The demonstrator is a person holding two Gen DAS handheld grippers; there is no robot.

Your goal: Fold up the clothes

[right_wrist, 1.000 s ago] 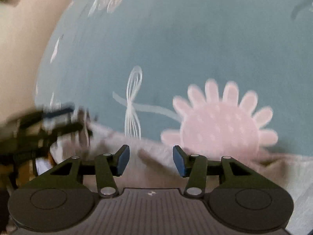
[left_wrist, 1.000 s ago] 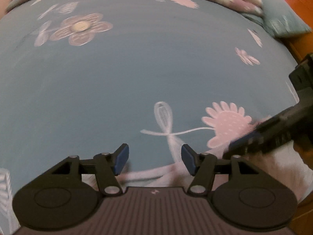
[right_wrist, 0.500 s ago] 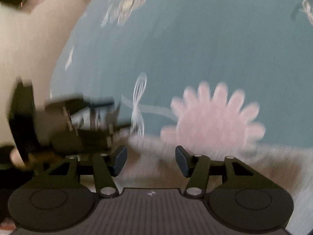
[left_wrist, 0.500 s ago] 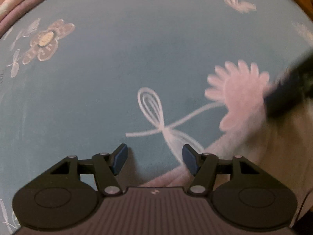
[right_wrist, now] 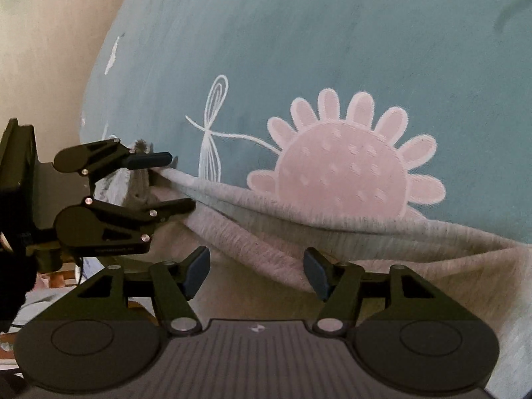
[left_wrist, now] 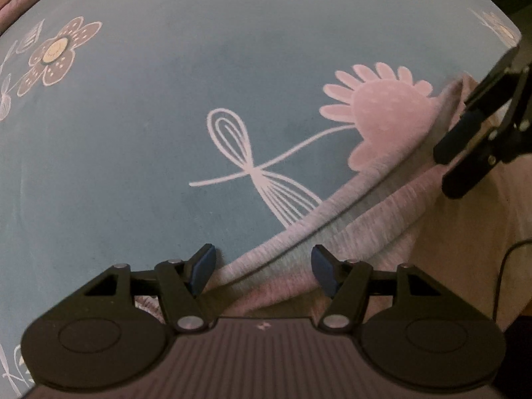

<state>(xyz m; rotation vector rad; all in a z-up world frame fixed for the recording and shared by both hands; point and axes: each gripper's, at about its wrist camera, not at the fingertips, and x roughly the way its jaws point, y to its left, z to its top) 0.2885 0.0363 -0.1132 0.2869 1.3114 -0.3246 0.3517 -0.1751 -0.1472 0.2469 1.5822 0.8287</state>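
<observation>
A blue flowered bed sheet (left_wrist: 166, 139) fills both views, and a pale grey garment (right_wrist: 266, 232) lies along its near edge. The left gripper (left_wrist: 262, 271) hangs over the garment's hem with fingers apart, gripping nothing; the right gripper (right_wrist: 256, 271) is opening, cloth beneath it but unpinched. Best to pinch both layers squarely at matching corners before lifting.

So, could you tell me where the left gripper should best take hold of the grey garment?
Probably the doubled hem of the grey garment, just ahead of the left gripper. That edge lies as a raised ridge on the blue bedspread, so come from the garment side with one finger above it and one below.
</observation>
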